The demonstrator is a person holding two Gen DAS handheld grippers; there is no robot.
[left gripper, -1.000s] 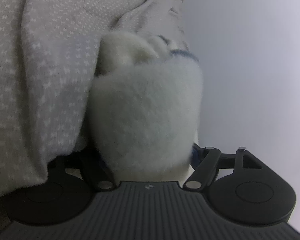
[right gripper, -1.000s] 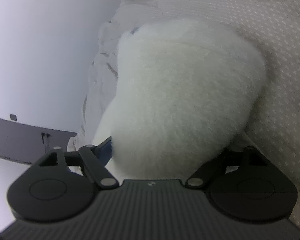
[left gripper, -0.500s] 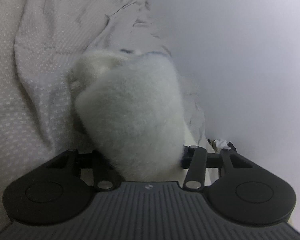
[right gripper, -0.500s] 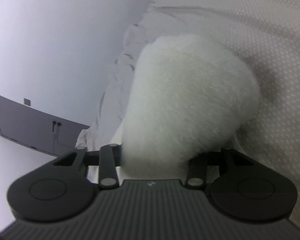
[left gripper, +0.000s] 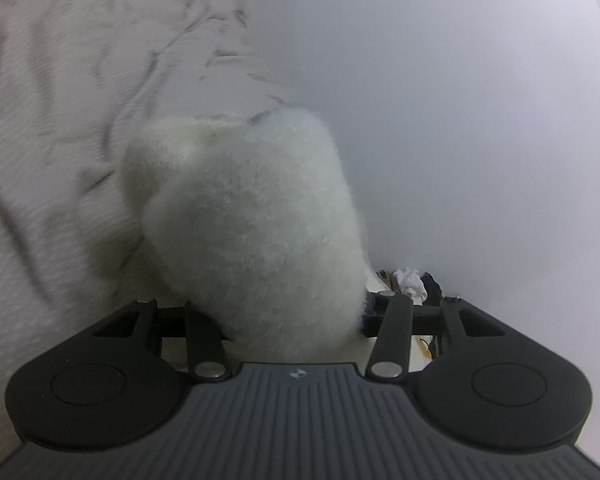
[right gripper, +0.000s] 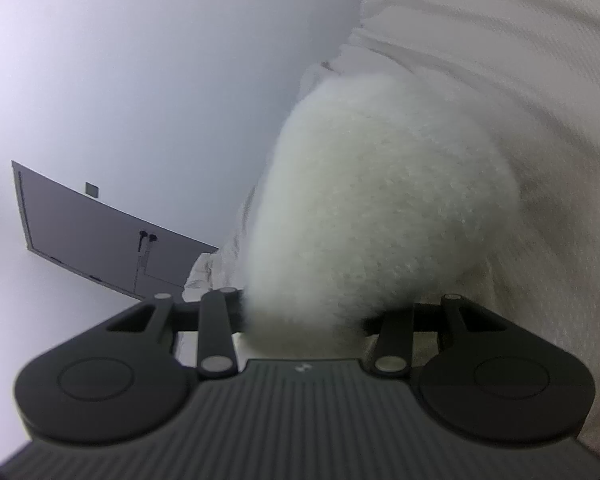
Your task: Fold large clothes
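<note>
Both the left gripper (left gripper: pixel 288 320) and right gripper (right gripper: pixel 312 320) clamp the unlabelled fleece garment (left gripper: pixel 252 232).

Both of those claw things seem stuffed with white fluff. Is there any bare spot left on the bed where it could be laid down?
Each gripper's front is crowded: the fluffy garment fills the left gripper and the right gripper. Bare room is the patterned bedspread beside the bundle, rumpled toward the wall. It looks smoother in the right view.
</note>
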